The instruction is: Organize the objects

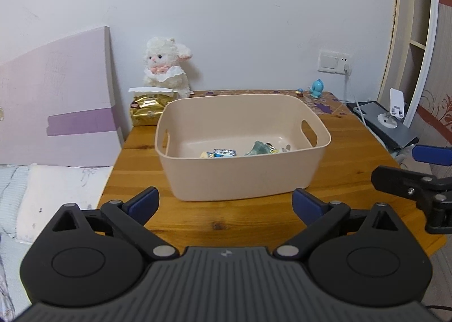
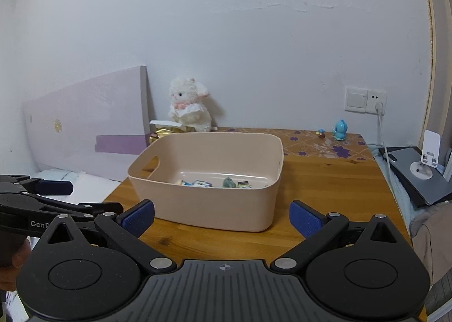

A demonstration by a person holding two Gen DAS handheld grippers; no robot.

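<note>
A beige plastic bin [image 1: 240, 178] [image 2: 214, 203] stands in the middle of the wooden table [image 1: 226, 223] [image 2: 325, 186]. Several small wrapped items [image 1: 223, 153] [image 2: 197, 183] and a green crumpled one [image 1: 258, 148] [image 2: 228, 182] lie on its floor. My left gripper [image 1: 226, 204] is open and empty, in front of the bin's near wall. My right gripper [image 2: 221, 219] is open and empty, in front of the bin and to its right. Each gripper shows at the edge of the other's view [image 1: 423, 180] [image 2: 42, 195].
A white plush lamb [image 1: 166, 66] [image 2: 189, 107] and a gold packet [image 1: 148, 110] sit at the table's back left. A small blue figure [image 1: 316, 87] [image 2: 339, 130] stands at the back right. A dark flat device with a white stand [image 1: 387, 121] [image 2: 418, 172] lies off the right edge. A bed lies left.
</note>
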